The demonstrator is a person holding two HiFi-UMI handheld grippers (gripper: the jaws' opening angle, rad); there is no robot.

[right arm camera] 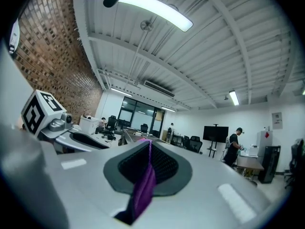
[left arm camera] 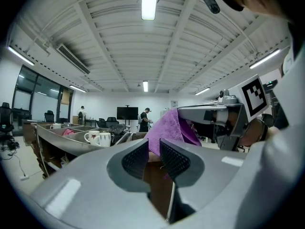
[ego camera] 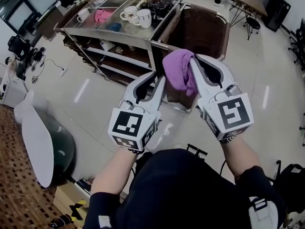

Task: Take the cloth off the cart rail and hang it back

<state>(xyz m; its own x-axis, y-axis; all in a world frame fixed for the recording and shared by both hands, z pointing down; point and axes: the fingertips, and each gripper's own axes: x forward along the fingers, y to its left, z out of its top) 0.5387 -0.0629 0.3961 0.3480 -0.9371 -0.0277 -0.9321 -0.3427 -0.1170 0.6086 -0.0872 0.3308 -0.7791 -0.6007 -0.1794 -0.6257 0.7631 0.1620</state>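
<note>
Cart (ego camera: 109, 36) ahead, two cups (ego camera: 144, 18) on its top shelf toward the right front corner, bag (ego camera: 202, 32) at the cart's right end, cloth (ego camera: 178, 70) over the bag's near edge, between right gripper (ego camera: 194, 58) jaws, left gripper (ego camera: 156, 78) just left of cloth.

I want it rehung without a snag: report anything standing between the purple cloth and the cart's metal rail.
Nothing visible does. The purple cloth, pinched in the right tool, hangs freely above the brown bag; the curved metal rail round that bag is bare. The left tool is beside the cloth, not below.
</note>
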